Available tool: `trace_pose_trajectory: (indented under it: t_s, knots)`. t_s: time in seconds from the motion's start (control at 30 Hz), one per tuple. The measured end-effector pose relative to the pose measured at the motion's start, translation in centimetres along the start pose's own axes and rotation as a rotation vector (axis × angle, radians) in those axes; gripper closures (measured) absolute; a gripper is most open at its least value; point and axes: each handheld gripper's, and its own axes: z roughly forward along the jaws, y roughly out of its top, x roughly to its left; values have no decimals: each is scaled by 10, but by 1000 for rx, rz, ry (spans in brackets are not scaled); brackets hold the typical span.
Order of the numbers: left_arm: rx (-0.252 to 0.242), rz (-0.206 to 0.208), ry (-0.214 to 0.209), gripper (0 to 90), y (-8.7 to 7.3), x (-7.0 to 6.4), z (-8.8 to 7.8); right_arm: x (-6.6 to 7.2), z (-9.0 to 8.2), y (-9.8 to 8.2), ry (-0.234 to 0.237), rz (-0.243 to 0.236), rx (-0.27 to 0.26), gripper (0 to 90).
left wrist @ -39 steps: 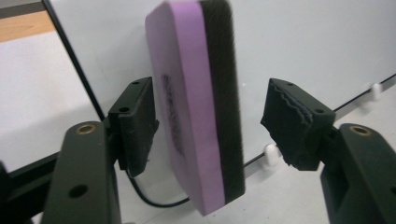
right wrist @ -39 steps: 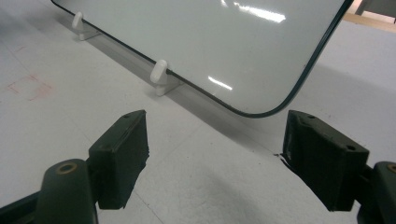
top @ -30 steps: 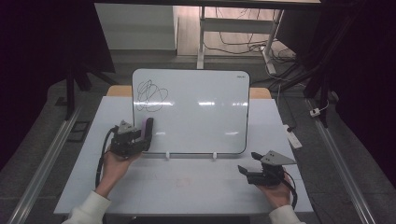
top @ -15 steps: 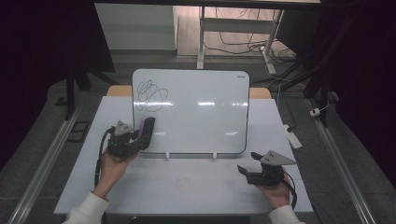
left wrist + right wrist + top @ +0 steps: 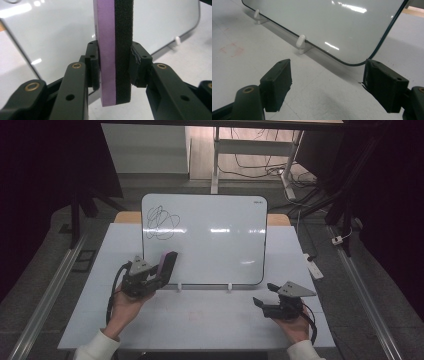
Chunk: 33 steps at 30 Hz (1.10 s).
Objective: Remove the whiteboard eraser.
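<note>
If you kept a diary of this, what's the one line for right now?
left gripper: shut on eraser | right gripper: open | whiteboard: scribble unwiped

The eraser [image 5: 115, 50] runs off the top edge of the left gripper view. The whiteboard [image 5: 324, 27] is cropped there too, and in the right gripper view, where its scribble is out of frame.

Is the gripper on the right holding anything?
No: the right gripper stands open, with bare table between its jaws, in front of the whiteboard.
</note>
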Motion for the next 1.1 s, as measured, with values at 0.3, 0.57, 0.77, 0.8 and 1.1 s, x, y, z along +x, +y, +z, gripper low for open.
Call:
trace_pose_trajectory:
  t_s: [0.3, 0.57, 0.77, 0.8, 1.1]
  knots:
    - [5, 30, -68, 634, -4, -11, 4, 2, -1, 2, 13, 18, -13, 226]
    - [-3, 49, -113, 634, -6, -22, 5, 10, 1, 9, 37, 37, -40, 228]
    - [1, 77, -140, 634, -6, -36, 9, 18, 5, 14, 68, 52, -49, 227]
    - [8, 85, -148, 634, -7, -41, 11, 20, 6, 14, 72, 54, -50, 227]
    - [34, 120, -179, 634, -11, -59, 21, 32, 13, 20, 128, 109, -68, 231]
